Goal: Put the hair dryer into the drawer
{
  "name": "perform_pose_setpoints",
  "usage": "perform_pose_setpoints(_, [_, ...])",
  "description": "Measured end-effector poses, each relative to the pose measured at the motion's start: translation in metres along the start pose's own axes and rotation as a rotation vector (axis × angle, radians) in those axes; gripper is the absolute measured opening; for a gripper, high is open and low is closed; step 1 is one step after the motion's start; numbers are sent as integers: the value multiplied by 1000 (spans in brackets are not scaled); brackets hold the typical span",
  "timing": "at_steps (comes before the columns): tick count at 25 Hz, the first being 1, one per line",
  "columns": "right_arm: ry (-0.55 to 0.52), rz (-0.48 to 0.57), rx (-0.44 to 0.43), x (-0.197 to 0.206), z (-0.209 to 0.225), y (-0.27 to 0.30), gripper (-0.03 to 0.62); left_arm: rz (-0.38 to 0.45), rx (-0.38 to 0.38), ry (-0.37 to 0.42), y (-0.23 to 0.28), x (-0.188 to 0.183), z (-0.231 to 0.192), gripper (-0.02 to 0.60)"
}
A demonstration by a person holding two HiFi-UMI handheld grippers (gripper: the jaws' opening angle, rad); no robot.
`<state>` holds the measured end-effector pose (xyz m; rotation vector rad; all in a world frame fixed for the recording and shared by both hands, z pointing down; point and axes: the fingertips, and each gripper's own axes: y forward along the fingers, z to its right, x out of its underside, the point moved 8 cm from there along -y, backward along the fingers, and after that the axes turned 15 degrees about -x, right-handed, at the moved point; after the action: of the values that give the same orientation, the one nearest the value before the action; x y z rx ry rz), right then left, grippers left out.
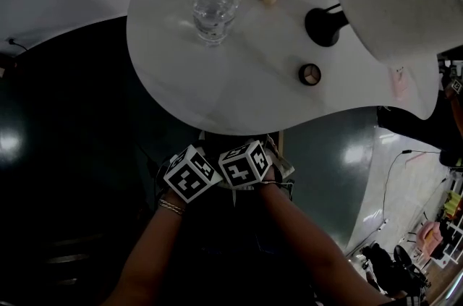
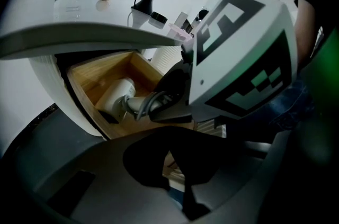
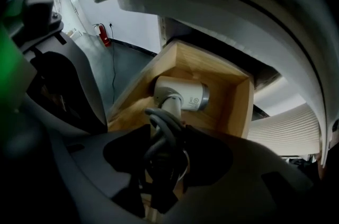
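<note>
- No word, number or brand name can be read in any of the views.
- Hair dryer (image 3: 180, 95): there is a small round mark on the grey end of its barrel, too small to make out.
- Left marker cube (image 1: 190, 173) and right marker cube (image 1: 246, 163): their faces carry black-and-white square code patterns, blocks only, with no letters or digits.
</note>
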<state>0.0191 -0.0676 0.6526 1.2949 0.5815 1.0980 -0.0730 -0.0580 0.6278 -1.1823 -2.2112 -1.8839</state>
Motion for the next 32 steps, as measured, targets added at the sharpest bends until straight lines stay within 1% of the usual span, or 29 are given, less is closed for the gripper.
perform_pose_setpoints(3, [5, 13, -11, 2, 2, 1, 219, -2, 0, 9, 1, -1, 1, 8])
perform_pose_setpoints(10, [0, -25, -19, 7, 2, 3, 227, -7, -6, 14, 0, 1, 5, 8])
perform_pose_setpoints(14, [37, 33, -6, 7, 2, -9, 229, 20, -22, 25, -4, 0, 6, 8])
perform_pose_setpoints(17, [36, 68, -24, 5, 0, -20, 225, 31, -28, 17, -7, 1, 6, 8])
perform_pose_setpoints(23, [55, 126, -53, 11, -1, -41, 158, 42, -38, 19, -13, -2, 11, 8])
perform_pose_setpoints(26, [56, 156, -58, 13, -1, -49, 95, 49, -39, 25, -15, -5, 14, 8])
perform_pose_setpoints(28, [39, 165, -54, 14, -3, -53, 49, 56, -36, 20, -17, -4, 16, 8])
perform_pose_setpoints(30, [22, 166, -59, 15, -4, -56, 34, 64, -35, 10, -19, -4, 18, 8])
perform_pose_setpoints(32, [28, 174, -81, 15, -5, -60, 29, 65, -42, 1, -22, -4, 19, 8])
